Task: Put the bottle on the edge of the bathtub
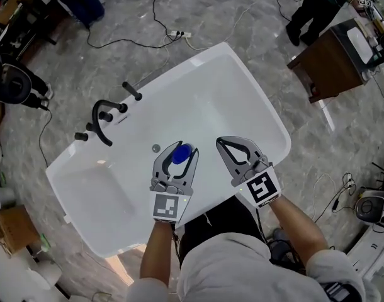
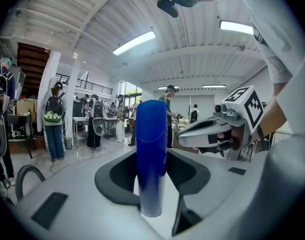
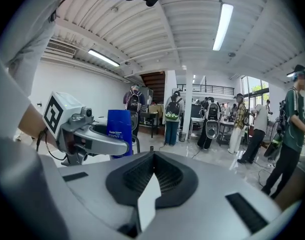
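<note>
Open lab hall: freestanding bathtub [image 1: 267,115], floor cables [image 1: 155,8], backpacked people [image 2: 54,109]

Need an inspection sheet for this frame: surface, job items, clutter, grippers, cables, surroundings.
Surface: white bathtub, basin bare except for the drain; black faucet on its left rim.
Job's things: blue bottle roughly upright between the left gripper's jaws, over the basin, not yet on the edge.
Clutter: nothing seen in the tub or on its rim.
Grippers: left gripper shut on the bottle; right gripper shut and empty, beside it.
Cables: black cable and power strip on the floor beyond the tub; loose cables at right.
Surroundings: marbled floor, wooden cabinet, a person, cardboard box.
</note>
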